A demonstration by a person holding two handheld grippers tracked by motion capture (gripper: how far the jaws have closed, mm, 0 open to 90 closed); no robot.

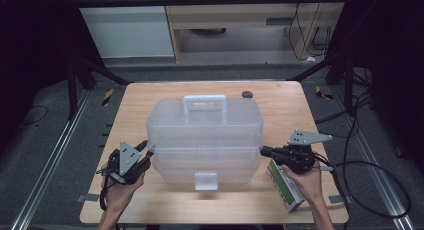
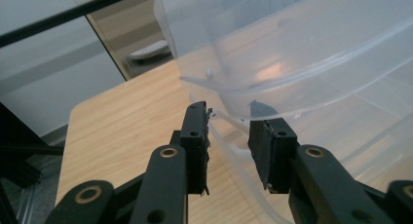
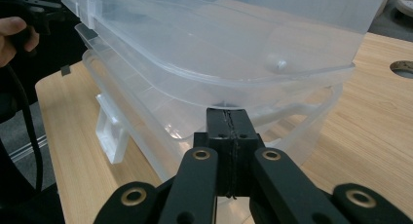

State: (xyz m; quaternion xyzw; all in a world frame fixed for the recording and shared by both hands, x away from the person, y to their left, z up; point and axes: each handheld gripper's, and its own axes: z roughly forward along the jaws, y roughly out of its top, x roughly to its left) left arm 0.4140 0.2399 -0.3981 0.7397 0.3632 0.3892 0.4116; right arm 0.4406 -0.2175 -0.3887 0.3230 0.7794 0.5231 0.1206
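A clear plastic tiered storage box (image 1: 205, 135) stands in the middle of the wooden table (image 1: 150, 97), its handle (image 1: 204, 104) toward the far side and its latch (image 1: 206, 180) facing me. My left gripper (image 1: 145, 149) is at the box's left end. Its jaws stand open (image 2: 229, 136), and a thin clear strip of the box (image 2: 234, 158) runs between them without the pads pressing on it. My right gripper (image 1: 263, 151) is at the box's right end, jaws shut together (image 3: 229, 112), tips just under the rim of the upper tier (image 3: 292, 78).
A green and white carton (image 1: 285, 187) lies on the table under my right hand. A small dark round thing (image 1: 247, 94) sits near the far edge. Cables (image 1: 370, 190) trail off to the right across the floor. Bare wood lies in front of the box.
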